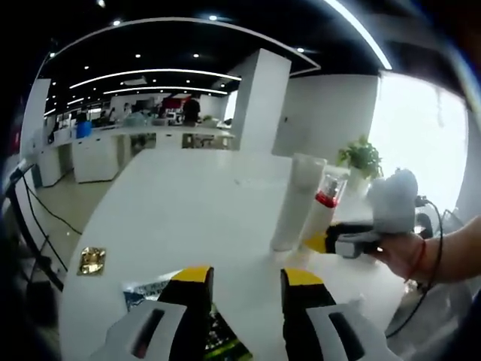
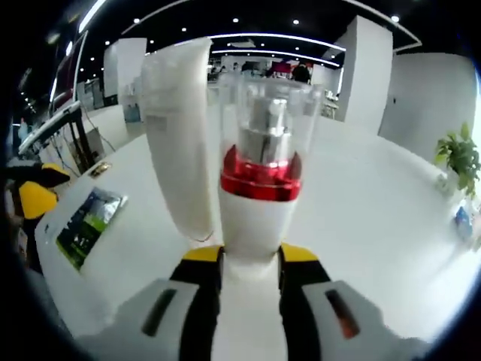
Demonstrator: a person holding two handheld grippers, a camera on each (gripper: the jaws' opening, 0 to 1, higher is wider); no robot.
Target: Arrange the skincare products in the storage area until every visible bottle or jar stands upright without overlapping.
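Left gripper view: left hand-held gripper (image 1: 246,301) low in the frame, jaws apart with nothing between them, poised over a white surface (image 1: 188,203); beneath the jaws, a dark printed packet (image 1: 150,295) lying flat at the near edge; to its left, a small gold square item (image 1: 92,260) flat on the surface; farther right, a tall white tube (image 1: 297,199) standing upright, and just beside it a white pump bottle (image 1: 325,207) with a red collar and clear cap, tilted slightly; the right hand-held gripper (image 1: 319,242) enters from the right, held by a person's hand (image 1: 409,252), its yellow-tipped jaws at the base of the pump bottle; a potted plant (image 1: 362,158) stands behind. Right gripper view: right hand-held gripper (image 2: 250,263) clamped on the white body of the pump bottle (image 2: 259,203), both jaws pressed against its sides, red collar and clear cap rising above; white tube (image 2: 180,135) upright just left of the bottle, whether touching it cannot be told; dark printed packet (image 2: 89,218) flat on the surface (image 2: 376,210) to the left; the left hand-held gripper's (image 2: 31,197) yellow tips at the far left edge; potted plant (image 2: 460,158) at the far right
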